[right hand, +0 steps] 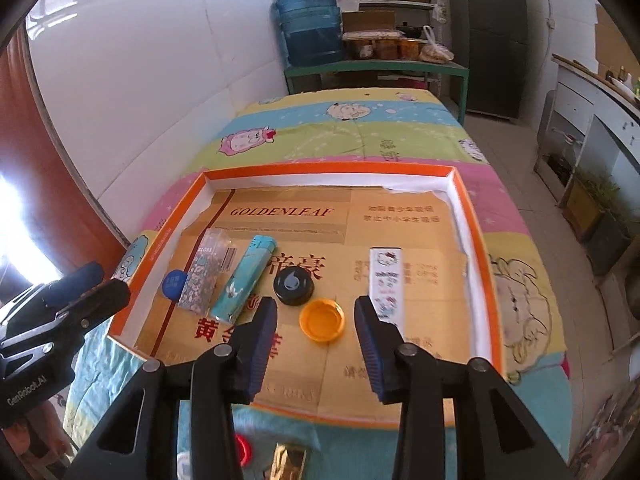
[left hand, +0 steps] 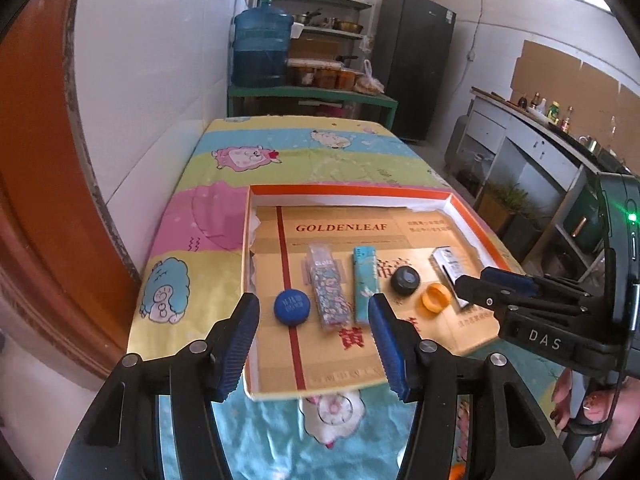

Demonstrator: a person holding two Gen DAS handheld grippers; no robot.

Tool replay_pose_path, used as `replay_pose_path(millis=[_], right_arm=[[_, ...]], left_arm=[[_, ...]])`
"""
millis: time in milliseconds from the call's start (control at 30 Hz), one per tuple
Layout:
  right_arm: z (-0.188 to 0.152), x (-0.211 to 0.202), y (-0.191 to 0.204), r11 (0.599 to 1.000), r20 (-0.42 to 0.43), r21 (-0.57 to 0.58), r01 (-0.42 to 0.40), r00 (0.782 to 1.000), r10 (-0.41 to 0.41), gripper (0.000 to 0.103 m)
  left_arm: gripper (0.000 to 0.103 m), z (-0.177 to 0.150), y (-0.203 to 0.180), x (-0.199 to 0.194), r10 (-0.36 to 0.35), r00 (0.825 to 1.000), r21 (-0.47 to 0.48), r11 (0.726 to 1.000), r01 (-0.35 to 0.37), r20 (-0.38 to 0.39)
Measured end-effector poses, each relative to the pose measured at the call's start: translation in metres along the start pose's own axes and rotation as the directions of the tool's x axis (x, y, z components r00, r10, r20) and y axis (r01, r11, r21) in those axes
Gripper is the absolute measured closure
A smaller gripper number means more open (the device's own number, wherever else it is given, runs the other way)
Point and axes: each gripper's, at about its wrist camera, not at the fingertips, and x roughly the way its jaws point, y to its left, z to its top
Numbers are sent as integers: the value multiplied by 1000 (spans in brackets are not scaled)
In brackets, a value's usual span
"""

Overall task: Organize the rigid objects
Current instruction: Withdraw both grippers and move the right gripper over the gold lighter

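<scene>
A shallow orange-rimmed box (left hand: 348,190) (right hand: 328,170) lies on the bed cover with several small things in a row inside. From the left these are a blue cap (left hand: 291,306) (right hand: 175,283), a floral-patterned packet (left hand: 327,290) (right hand: 206,270), a teal lighter (left hand: 365,282) (right hand: 246,280), a black cap (left hand: 405,279) (right hand: 293,285), an orange cap (left hand: 434,298) (right hand: 322,319) and a white cartoon-printed lighter (left hand: 450,270) (right hand: 387,280). My left gripper (left hand: 314,344) hangs open above the box's near edge, nothing between its fingers. My right gripper (right hand: 316,344) is open too, empty, just short of the orange cap.
The bed with its cartoon cover (left hand: 304,152) runs back to a green shelf with a blue water jug (left hand: 260,44). A white wall is on the left, a counter (left hand: 540,136) on the right. A red ring (right hand: 242,450) and a gold object (right hand: 288,462) lie before the box.
</scene>
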Motion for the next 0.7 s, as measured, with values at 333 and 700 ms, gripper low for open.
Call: replay_pose_path(millis=[333, 700], right_arm=[[-22, -35, 1, 1000, 36, 6, 21, 999, -21, 63], [-55, -57, 13, 1000, 24, -7, 3, 1000, -3, 63]], left_arm=[[45, -20, -10, -30, 19, 1000, 7, 1000, -19, 6], [45, -46, -21, -53, 68, 998, -4, 998, -68, -1]])
